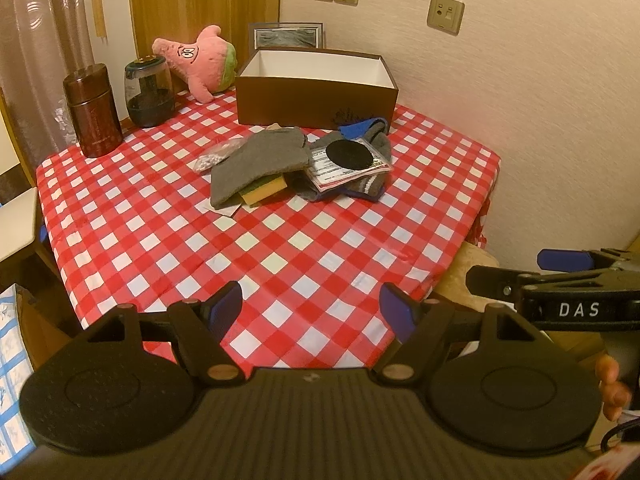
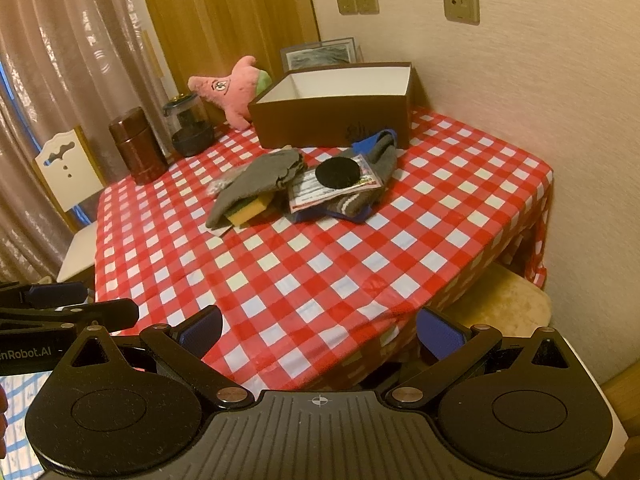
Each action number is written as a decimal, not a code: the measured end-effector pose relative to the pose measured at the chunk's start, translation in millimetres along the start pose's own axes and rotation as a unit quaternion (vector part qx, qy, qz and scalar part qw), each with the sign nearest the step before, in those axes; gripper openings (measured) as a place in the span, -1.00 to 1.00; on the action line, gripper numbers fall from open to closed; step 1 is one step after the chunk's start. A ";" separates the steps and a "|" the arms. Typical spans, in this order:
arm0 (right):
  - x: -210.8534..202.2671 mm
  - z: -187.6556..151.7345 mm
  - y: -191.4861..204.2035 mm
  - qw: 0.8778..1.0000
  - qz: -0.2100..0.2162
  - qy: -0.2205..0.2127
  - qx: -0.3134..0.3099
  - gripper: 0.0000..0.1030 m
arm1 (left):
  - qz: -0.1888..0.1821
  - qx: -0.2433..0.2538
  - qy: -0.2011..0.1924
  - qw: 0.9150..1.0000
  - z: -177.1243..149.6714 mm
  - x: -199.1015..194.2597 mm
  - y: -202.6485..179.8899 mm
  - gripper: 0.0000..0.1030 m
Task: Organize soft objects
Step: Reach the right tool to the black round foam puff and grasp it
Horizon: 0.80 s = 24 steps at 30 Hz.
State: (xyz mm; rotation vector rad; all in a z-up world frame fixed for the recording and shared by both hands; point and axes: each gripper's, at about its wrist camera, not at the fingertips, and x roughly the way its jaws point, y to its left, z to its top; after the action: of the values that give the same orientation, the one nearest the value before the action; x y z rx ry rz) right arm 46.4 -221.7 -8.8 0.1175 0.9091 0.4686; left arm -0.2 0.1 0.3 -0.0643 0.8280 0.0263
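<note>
I'm seeing both wrist cameras hovering off the near edge, facing the checkered table (image 1: pixel 304 248) and brown box (image 2: pixel 336 116).

Sponge (image 1: pixel 265 191) ahead of left gripper (image 1: pixel 311 307) mostly buried under grey cloth (image 1: pixel 256 160). Right gripper (image 1: pixel 560 280) cut off by frame edge. Box (image 2: pixel 332 114) floor hidden behind its near wall. Packet (image 2: pixel 332 190) print unreadable.

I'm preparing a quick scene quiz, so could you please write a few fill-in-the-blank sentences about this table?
1. The brown box stands open and is ____ inside.
2. The pink plush toy lies to the ____ of the box in both views.
3. A round ____ pad lies on the packet.
4. The left gripper and right gripper both hold ____.

Missing words: empty; left; black; nothing
</note>
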 end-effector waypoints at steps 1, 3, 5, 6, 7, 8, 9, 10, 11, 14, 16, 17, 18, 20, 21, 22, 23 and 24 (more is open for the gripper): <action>0.5 0.1 0.4 1.000 0.000 0.000 0.000 1.00 | 0.000 0.000 0.000 1.000 0.0 0.2 0.0 0.44; 2.1 0.4 1.0 1.000 -0.001 0.000 0.000 1.00 | 0.000 0.000 0.000 1.000 0.0 0.1 0.0 0.44; 3.4 0.7 1.8 1.000 0.000 0.000 0.000 1.00 | 0.000 0.000 0.000 1.000 0.0 0.1 0.0 0.44; 4.2 0.8 2.3 1.000 0.000 0.000 0.000 1.00 | 0.000 0.000 0.001 1.000 0.1 0.2 0.0 0.44; 3.8 0.2 2.2 1.000 -0.001 -0.001 0.000 1.00 | 0.000 0.000 0.001 1.000 0.0 0.1 0.1 0.44; 3.5 -0.2 2.2 1.000 -0.001 0.000 0.001 1.00 | 0.001 -0.001 0.002 1.000 0.0 0.1 0.1 0.44; 3.1 -0.6 2.2 1.000 -0.001 0.000 0.001 1.00 | 0.001 -0.001 0.002 1.000 3.2 4.9 5.9 0.44; 2.8 -1.1 2.1 1.000 0.000 -0.001 0.002 1.00 | 0.001 -0.001 0.003 1.000 4.4 5.0 7.0 0.44; 2.4 -1.7 2.1 1.000 0.000 -0.001 0.003 1.00 | 0.000 0.000 0.004 1.000 4.3 5.2 7.4 0.44; 11.2 0.3 6.3 1.000 -0.002 -0.002 0.010 1.00 | 0.000 0.001 0.007 1.000 4.1 13.2 17.5 0.44; 13.7 -0.8 6.8 1.000 -0.004 -0.003 0.014 1.00 | 0.001 0.001 0.011 1.000 5.2 20.6 20.4 0.44; 16.2 -0.7 5.4 1.000 -0.005 -0.003 0.015 1.00 | 0.000 0.001 0.013 1.000 3.1 21.9 23.4 0.44; 17.1 -1.6 6.0 1.000 -0.005 -0.004 0.016 1.00 | 0.000 0.000 0.014 1.000 1.9 22.4 25.0 0.44; 17.6 -3.2 8.9 1.000 -0.006 -0.004 0.016 1.00 | 0.002 0.000 0.016 1.000 -1.0 22.0 29.1 0.44; 17.5 -3.3 9.1 1.000 -0.005 -0.004 0.016 1.00 | 0.002 0.000 0.017 1.000 -2.3 22.6 30.5 0.44; 19.1 -3.4 9.7 1.000 -0.006 -0.005 0.016 1.00 | 0.002 0.000 0.017 1.000 -3.2 23.3 31.6 0.44; 19.2 -5.1 11.4 1.000 -0.005 -0.005 0.017 1.00 | 0.001 0.000 0.018 1.000 -3.7 24.2 32.4 0.44; 19.9 -5.7 11.4 1.000 -0.003 -0.004 0.017 1.00 | 0.000 0.001 0.018 1.000 -3.6 25.0 33.0 0.44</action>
State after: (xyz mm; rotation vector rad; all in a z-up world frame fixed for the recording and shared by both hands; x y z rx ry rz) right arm 48.5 -203.3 -23.5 0.1481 0.9094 0.4460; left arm 12.4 32.8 -22.1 -0.0636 0.8632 0.0258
